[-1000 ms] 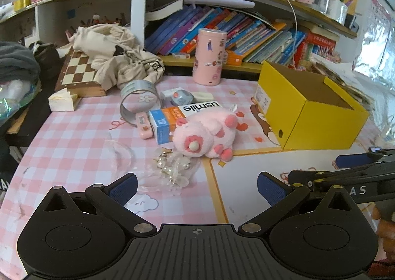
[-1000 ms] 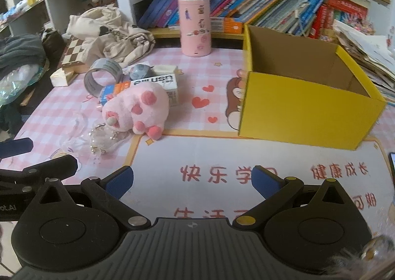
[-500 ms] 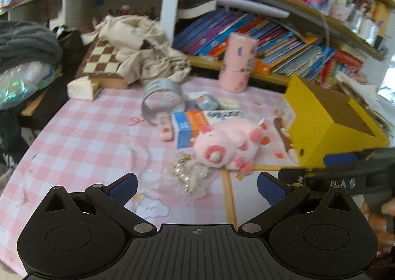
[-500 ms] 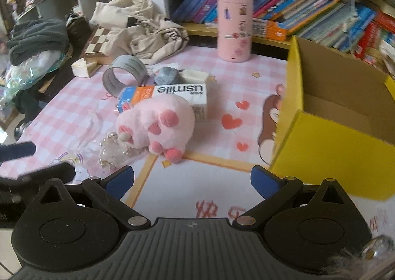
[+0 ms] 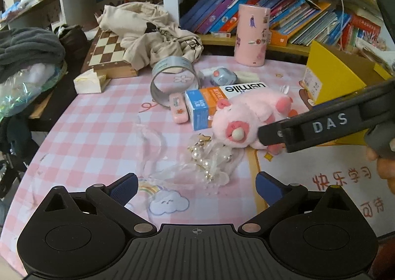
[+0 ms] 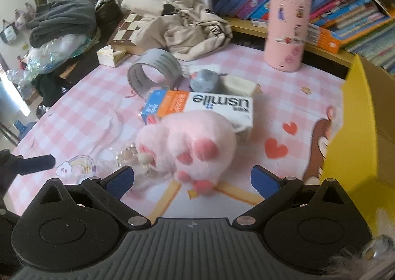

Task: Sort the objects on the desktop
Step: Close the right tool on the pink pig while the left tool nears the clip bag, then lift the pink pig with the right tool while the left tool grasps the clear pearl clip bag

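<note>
Right gripper [image 6: 192, 181] spread wide, blue-padded fingers [image 6: 121, 181] flanking the pink plush toy [image 6: 195, 139] without contact visible; nothing held. Plush lying on its side on the pink-checked tabletop [image 5: 98, 136], leaning against the usmile box [image 6: 209, 104], near the edge of the white printed mat [image 5: 321, 181]. From the left wrist view, one black finger of the right gripper [image 5: 271, 134] reaching across in front of the plush [image 5: 249, 117]. Left gripper [image 5: 195, 185] also fully open and empty, hovering low over the tabletop just short of a clear plastic wrapper with pearl beads [image 5: 207, 159]. Grey tape roll [image 5: 172, 80] standing on edge behind the box [image 5: 217, 99], small pink eraser-like piece [image 5: 177, 109] touching the roll's lower rim. Yellow cardboard box [image 6: 358, 131] open-topped at the right, apart from the plush. Pink cylinder [image 5: 251, 35] upright at the back by the bookshelf. Beige cloth [image 5: 148, 30] heaped over a chessboard [image 5: 106, 50].
</note>
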{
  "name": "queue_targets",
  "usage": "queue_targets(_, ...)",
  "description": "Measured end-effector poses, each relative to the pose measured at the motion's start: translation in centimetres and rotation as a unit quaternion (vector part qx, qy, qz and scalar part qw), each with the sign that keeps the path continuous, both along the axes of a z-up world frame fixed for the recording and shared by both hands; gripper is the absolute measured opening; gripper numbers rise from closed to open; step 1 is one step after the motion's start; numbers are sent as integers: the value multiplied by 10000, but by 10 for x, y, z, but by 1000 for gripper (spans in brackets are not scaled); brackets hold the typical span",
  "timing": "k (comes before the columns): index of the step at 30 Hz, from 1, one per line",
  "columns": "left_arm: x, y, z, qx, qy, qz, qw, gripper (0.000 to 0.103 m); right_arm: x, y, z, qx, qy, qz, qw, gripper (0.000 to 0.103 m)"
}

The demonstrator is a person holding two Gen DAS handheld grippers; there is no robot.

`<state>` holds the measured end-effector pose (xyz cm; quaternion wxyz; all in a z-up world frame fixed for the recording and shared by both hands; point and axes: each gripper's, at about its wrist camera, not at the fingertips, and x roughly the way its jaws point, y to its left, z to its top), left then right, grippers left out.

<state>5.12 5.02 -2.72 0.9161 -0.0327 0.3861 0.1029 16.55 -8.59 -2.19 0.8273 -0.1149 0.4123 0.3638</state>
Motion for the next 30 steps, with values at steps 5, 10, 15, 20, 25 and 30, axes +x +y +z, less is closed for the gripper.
queue_targets(5,19,-2,-10,85,75,-151,9998,98,19,19,-7,-68,55,63,9999,103)
queue_targets(10,32,-3,-21,23,210,-195,9996,96,32,35,-15,-137,189,80,9997,103)
queue_targets(15,42,2,-28,-86,284,-175,9994,91,38,44,-19,-168,249,116,9995,103)
queue_targets(20,53,8,-37,-134,411,-179,9989,82,41,49,-20,-216,297,164,9992,103)
queue_targets(25,63,7,-43,-81,403,-252,9988,80,45,53,-23,-276,346,200,9988,103)
queue_targets(30,66,7,-44,-74,349,-333,9988,79,54,57,-30,-277,584,104,9979,103)
